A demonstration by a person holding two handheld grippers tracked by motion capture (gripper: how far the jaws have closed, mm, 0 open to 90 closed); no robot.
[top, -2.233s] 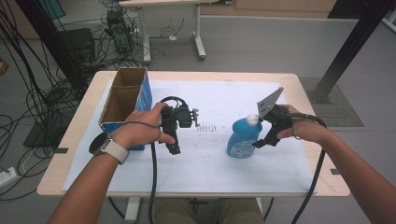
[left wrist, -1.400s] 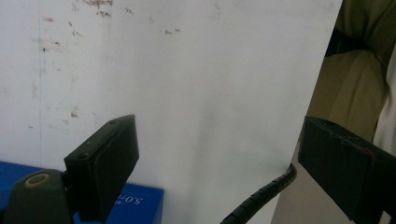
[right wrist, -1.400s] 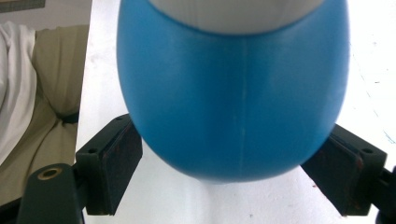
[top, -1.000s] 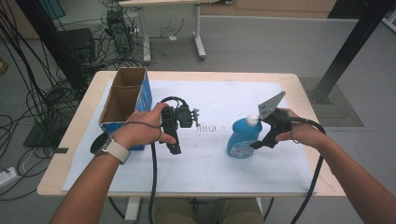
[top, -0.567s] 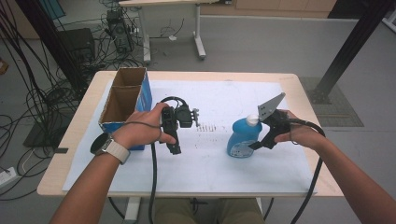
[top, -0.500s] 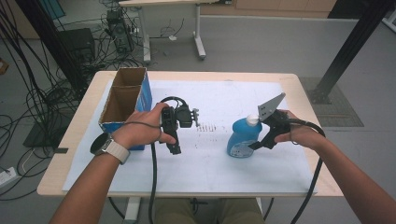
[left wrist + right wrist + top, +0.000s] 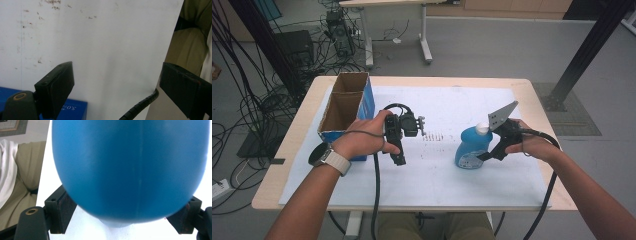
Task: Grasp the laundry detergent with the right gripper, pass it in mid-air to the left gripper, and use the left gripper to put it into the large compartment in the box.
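Since the earliest frame the right gripper (image 7: 486,151) has slid a little toward the near edge of the bench (image 7: 532,87), and the bottle (image 7: 472,146) has gone with it; over the last half second nothing visibly shifts. The bottle, blue with a white cap, stands upright on the white sheet (image 7: 452,105) right of the bench's centre, closer to the near edge than the far one. In the right gripper view its body (image 7: 130,167) swells between the two jaws, which flank its lower sides; whether they press it or merely bracket it cannot be told, since the contact lines are hidden behind the curve. The right hand (image 7: 532,145) holds this gripper low and from the right.

The left gripper (image 7: 398,142) rests on the sheet left of centre, held by the left hand (image 7: 362,140); its jaws stand wide apart with nothing between them, bare sheet beyond. A box (image 7: 344,107), open at the top, sits at the bench's left edge, just beside that hand.

Risk, as a judgement: the bottle's rounded, smooth wall offers the flat jaws little purchase, so a lift with a low grip could let it slip or tip top-heavy. A push without a firm hold could topple it.
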